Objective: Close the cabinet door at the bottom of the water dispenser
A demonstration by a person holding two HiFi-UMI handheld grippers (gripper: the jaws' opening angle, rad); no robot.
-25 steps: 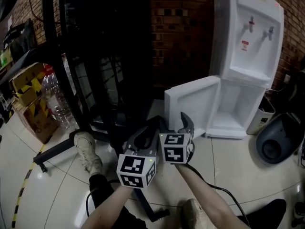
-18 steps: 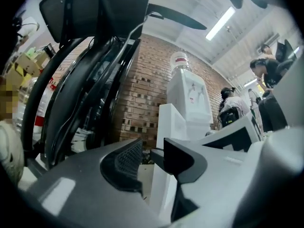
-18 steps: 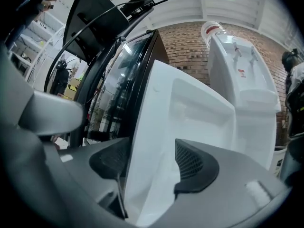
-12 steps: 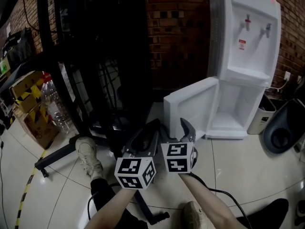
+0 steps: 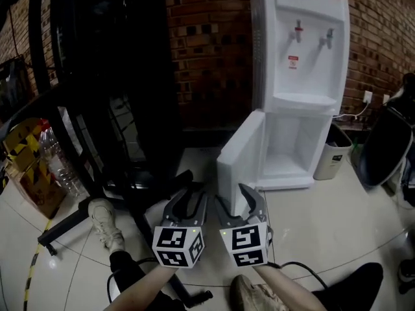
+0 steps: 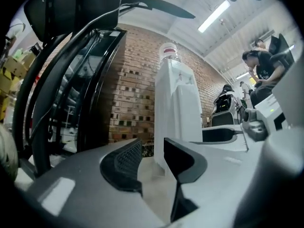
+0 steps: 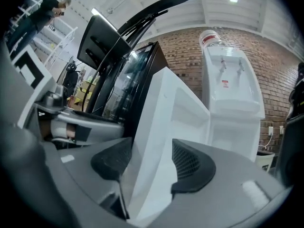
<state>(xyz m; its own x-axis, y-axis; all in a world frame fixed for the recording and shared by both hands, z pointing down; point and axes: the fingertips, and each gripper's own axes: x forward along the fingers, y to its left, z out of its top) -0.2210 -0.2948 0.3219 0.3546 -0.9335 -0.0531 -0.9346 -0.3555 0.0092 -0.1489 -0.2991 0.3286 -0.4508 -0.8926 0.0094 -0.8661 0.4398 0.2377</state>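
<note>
The white water dispenser (image 5: 298,63) stands against the brick wall. Its bottom cabinet door (image 5: 241,161) is swung wide open to the left, and the white compartment (image 5: 295,151) shows. My right gripper (image 5: 232,198) is at the door's lower free corner. In the right gripper view the door's edge (image 7: 161,127) stands between the jaws of the right gripper (image 7: 149,160), which are closing; I cannot see the pads pressing on it. My left gripper (image 5: 194,190) sits just left of the door. The left gripper (image 6: 152,156) holds nothing and its jaws are closing slightly; the dispenser (image 6: 175,108) is ahead.
A black frame and chair base (image 5: 123,128) fill the left side. Yellow cardboard boxes (image 5: 26,167) and plastic bottles (image 5: 57,164) lie far left. A small bin (image 5: 334,151) and a dark chair (image 5: 382,148) stand right of the dispenser. A person's shoe (image 5: 104,222) is on the tiled floor.
Both grippers have moved forward to the door. The right jaws have narrowed around the door's edge. The left jaws have spread wider. The dispenser now sits nearer the middle of the head view.
</note>
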